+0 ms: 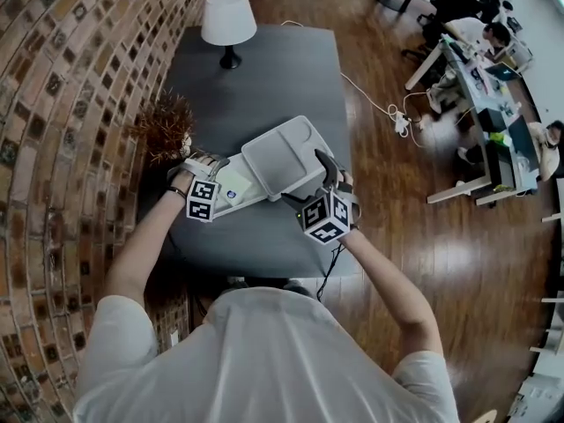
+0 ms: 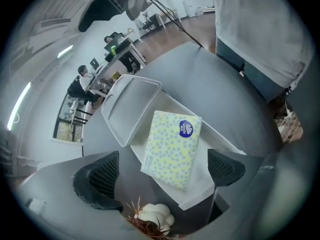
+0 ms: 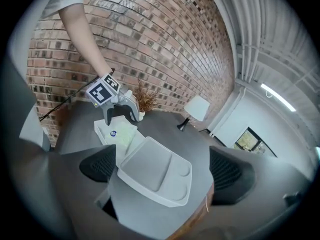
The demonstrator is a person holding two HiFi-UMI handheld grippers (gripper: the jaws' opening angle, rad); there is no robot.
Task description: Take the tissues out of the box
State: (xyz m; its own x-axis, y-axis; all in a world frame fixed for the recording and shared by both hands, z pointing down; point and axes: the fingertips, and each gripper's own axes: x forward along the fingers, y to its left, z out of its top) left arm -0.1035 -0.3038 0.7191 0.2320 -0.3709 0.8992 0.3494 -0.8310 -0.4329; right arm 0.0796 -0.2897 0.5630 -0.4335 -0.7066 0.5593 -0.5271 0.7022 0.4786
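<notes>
A white box (image 1: pixel 249 197) lies on the dark table with its lid (image 1: pixel 285 158) off and leaning over its right end. Inside lies a pale yellow tissue pack (image 2: pixel 172 149) with a blue sticker, also seen as the tissue pack (image 1: pixel 232 184) from above. My left gripper (image 1: pixel 204 164) hovers open over the box's left end, its jaws either side of the pack in the left gripper view, not touching it. My right gripper (image 1: pixel 307 181) is open by the lid (image 3: pixel 157 171), jaws wide of its edges. The left gripper (image 3: pixel 120 111) shows above the box (image 3: pixel 102 129) in the right gripper view.
A white table lamp (image 1: pixel 228 20) stands at the table's far end. A dried spiky plant (image 1: pixel 166 126) sits by the brick wall, just left of the box. The table's right edge (image 1: pixel 345 148) drops to wooden floor with a cable. Office desks with people are far right.
</notes>
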